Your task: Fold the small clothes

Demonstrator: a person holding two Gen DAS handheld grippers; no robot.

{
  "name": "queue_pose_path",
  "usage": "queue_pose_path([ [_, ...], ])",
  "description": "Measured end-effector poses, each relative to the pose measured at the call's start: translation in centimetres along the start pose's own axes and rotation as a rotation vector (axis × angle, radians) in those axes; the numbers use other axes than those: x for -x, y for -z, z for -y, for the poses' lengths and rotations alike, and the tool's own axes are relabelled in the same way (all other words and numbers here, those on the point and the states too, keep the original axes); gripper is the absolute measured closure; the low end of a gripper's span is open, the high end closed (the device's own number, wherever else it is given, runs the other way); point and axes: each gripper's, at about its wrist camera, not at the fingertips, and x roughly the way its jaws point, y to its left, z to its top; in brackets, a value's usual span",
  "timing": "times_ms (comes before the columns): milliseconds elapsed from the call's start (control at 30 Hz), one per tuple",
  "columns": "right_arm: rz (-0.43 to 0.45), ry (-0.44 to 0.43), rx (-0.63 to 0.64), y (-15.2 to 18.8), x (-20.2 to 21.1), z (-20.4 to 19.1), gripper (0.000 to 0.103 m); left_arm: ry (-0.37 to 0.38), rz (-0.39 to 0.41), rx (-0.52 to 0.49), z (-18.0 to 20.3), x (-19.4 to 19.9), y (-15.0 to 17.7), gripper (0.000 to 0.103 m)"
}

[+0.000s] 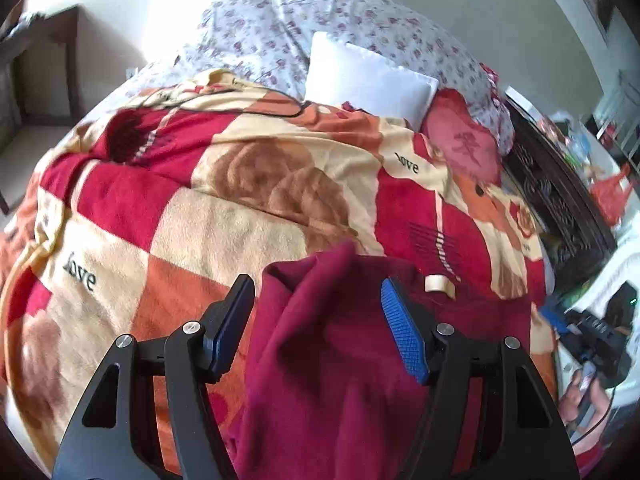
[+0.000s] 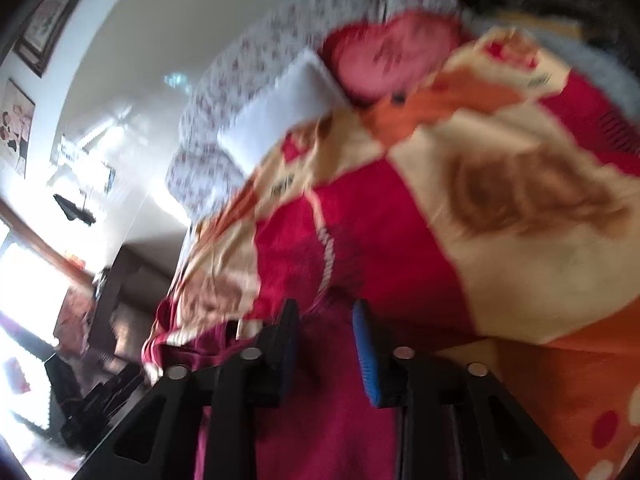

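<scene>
1. You have one maroon garment lying rumpled on the near part of the bed, on top of the patterned blanket; a pale label shows near its upper right edge.
2. Your left gripper has its two fingers spread wide, with a raised fold of the garment running up between them. The blue pads do not press on the cloth.
3. Your right gripper has its two fingers parted by a narrower gap over the same garment; cloth sits between them, but the pads stand clear of it as far as the blurred view shows.
4. One blanket covers the bed, checked in red, orange and cream, with the word "love" printed on it in at least two places.
5. At the head of the bed you can count one white pillow, one red heart-shaped cushion just beside it, and floral-print bedding behind both.
6. A thin dark cable lies across the far part of the blanket.
</scene>
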Motion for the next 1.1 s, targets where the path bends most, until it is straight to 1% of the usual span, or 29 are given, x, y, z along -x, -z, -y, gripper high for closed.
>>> queue_pose_path([
  [33,0.04,0.008,0.005,0.2,1.0,0.0,0.06,-0.011,0.013,-0.025,0.4,0.1,0.2,0.037],
  [67,0.069,-0.001,0.019,0.5,1.8,-0.1,0.059,-0.021,0.02,-0.05,0.8,0.0,0.4,0.037],
  [100,0.064,-0.032,0.05,0.8,2.0,-0.5,0.059,-0.034,0.015,-0.092,1.7,-0.5,0.8,0.037],
  [133,0.019,-0.06,0.106,1.3,1.5,-1.3,0.059,-0.04,0.005,-0.117,2.2,-1.0,1.0,0.037],
  [167,-0.023,-0.061,0.158,1.7,0.6,-2.0,0.06,-0.056,-0.01,-0.145,2.9,-2.0,1.4,0.037],
  [267,-0.096,-0.003,0.288,3.4,-2.4,-3.8,0.061,-0.139,-0.05,-0.184,3.7,-5.0,2.1,0.037],
  [300,-0.11,0.011,0.309,3.7,-3.2,-4.0,0.062,-0.178,-0.062,-0.188,3.7,-6.2,2.2,0.037],
  [333,-0.117,0.045,0.325,3.9,-4.5,-3.8,0.062,-0.214,-0.07,-0.182,3.4,-7.6,2.3,0.037],
  [400,-0.111,0.101,0.332,3.9,-6.1,-3.3,0.063,-0.234,-0.082,-0.166,2.7,-9.1,2.3,0.037],
  [467,-0.106,0.126,0.331,3.6,-7.8,-2.5,0.063,-0.219,-0.101,-0.128,1.8,-10.3,2.2,0.035],
  [500,-0.093,0.126,0.331,3.4,-8.2,-2.4,0.063,-0.206,-0.096,-0.107,1.4,-10.4,2.1,0.035],
  [567,-0.107,0.109,0.317,2.7,-8.5,-1.7,0.063,-0.194,-0.101,-0.091,1.2,-10.2,2.0,0.035],
  [633,-0.137,0.085,0.282,2.2,-7.5,-1.4,0.063,-0.182,-0.111,-0.088,1.1,-9.6,2.0,0.035],
  [667,-0.144,0.075,0.265,2.2,-6.1,-1.4,0.063,-0.176,-0.111,-0.087,1.1,-9.0,2.0,0.035],
  [733,-0.148,0.027,0.244,3.0,-2.9,-1.1,0.063,-0.157,-0.09,-0.1,0.6,-6.9,2.5,0.035],
  [800,-0.157,-0.007,0.246,5.1,0.8,-0.4,0.061,-0.141,-0.079,-0.117,0.1,-5.0,3.1,0.035],
  [833,-0.162,-0.008,0.251,6.8,2.8,0.2,0.061,-0.126,-0.072,-0.12,-0.4,-4.0,3.7,0.035],
  [900,-0.189,0.0,0.256,9.6,4.9,1.1,0.061,-0.102,-0.07,-0.113,-1.5,-2.2,4.9,0.035],
  [967,-0.214,-0.017,0.225,12.3,6.1,2.2,0.061,-0.087,-0.078,-0.097,-2.3,-1.1,6.0,0.035],
  [1033,-0.229,-0.059,0.184,14.4,6.5,3.0,0.061,-0.076,-0.095,-0.073,-3.1,0.0,7.5,0.035],
  [1100,-0.25,-0.079,0.206,16.2,6.0,2.6,0.061,-0.077,-0.103,-0.06,-3.5,0.6,8.6,0.035],
])
